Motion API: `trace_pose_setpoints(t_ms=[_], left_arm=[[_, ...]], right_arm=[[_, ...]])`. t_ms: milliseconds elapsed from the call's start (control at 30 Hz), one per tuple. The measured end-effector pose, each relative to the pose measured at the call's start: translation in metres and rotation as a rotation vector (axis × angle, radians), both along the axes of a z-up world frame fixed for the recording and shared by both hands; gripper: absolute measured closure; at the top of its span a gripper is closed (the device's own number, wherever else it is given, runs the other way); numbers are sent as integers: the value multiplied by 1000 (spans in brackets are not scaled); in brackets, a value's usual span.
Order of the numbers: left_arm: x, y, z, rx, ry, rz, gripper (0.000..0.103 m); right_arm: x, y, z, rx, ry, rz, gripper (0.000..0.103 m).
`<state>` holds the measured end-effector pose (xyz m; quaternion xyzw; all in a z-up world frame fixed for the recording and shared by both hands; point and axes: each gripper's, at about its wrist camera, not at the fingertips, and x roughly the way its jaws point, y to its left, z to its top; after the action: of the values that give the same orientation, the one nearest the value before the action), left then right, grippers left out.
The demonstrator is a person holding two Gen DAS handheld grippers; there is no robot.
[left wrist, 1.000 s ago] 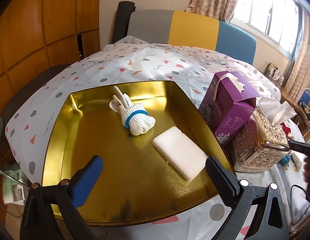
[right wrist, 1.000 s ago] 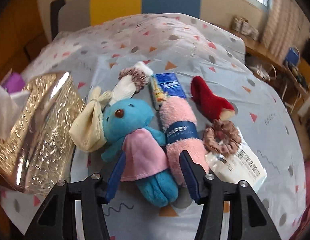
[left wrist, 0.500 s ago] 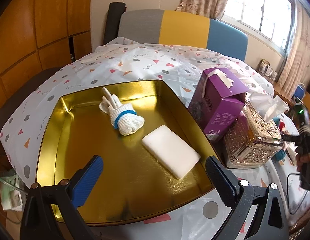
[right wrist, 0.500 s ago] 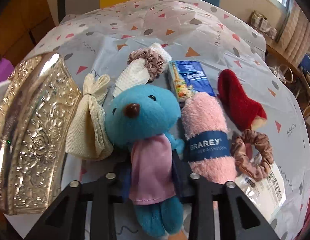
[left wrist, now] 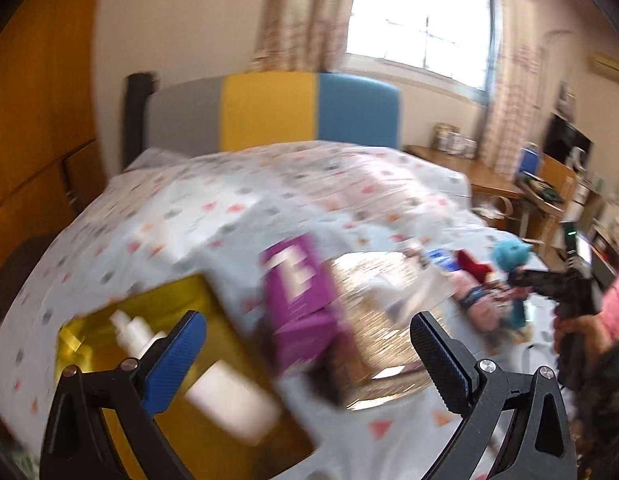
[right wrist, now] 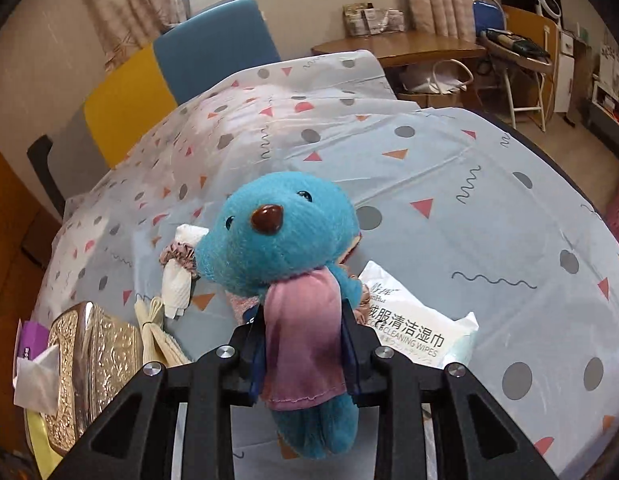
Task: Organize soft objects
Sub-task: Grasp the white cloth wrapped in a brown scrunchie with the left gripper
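- Blur smears the left wrist view. The left gripper (left wrist: 307, 356) hangs with its jaws wide apart and nothing between them, above the near edge of the gold tray (left wrist: 181, 304).
- In the tray lie a white glove bundle (left wrist: 131, 330) and a white pad (left wrist: 233, 398), well apart from the fingers.
- Right of the tray stand a purple box (left wrist: 299, 300) and, touching it, an ornate tissue box (left wrist: 379, 320).
- Far right, the right gripper (left wrist: 547, 284), in a hand (left wrist: 577, 326), carries the blue toy (left wrist: 509, 254) above the other soft things.
- In the right wrist view the right gripper (right wrist: 303, 350) has just been closing and is clamped on the toy (right wrist: 285, 232) at its pink dress, head pointing away, lifted off the surface (right wrist: 449, 184).
- Below lie a wipes pack (right wrist: 413, 330), a scrunchie (right wrist: 177, 254) around a white cloth (right wrist: 177, 288), a cream cloth (right wrist: 153, 330) and the tissue box (right wrist: 93, 364).
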<state>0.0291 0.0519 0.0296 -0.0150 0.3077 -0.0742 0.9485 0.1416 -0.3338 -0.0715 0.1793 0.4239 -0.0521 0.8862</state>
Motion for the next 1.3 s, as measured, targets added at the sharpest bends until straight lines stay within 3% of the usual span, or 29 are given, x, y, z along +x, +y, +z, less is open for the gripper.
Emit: trace_pose_setpoints(t_ms=[167, 233, 333, 500, 800, 1067, 1133, 1200, 1300], left_arm=[[50, -58, 21, -21, 62, -134, 3], [75, -84, 22, -24, 114, -174, 9], [108, -126, 13, -6, 201, -227, 24], [163, -185, -28, 140, 365, -268, 48], [233, -227, -106, 242, 596, -208, 61], [268, -242, -141, 243, 676, -145, 63], [273, -243, -147, 248, 685, -128, 71], [277, -243, -152, 260, 685, -127, 87], [280, -239, -151, 236, 672, -133, 92]], right_arm=[[1, -3, 4, -13, -1, -10, 73], [2, -6, 3, 2, -2, -15, 73], [1, -12, 5, 22, -18, -33, 73], [0, -18, 7, 58, -32, -44, 73], [2, -16, 10, 89, -48, -22, 72], [3, -13, 11, 96, -55, 0, 72], [3, -14, 10, 109, -57, 0, 72], [3, -14, 10, 112, -57, 2, 72], [4, -14, 10, 111, -56, 5, 72]])
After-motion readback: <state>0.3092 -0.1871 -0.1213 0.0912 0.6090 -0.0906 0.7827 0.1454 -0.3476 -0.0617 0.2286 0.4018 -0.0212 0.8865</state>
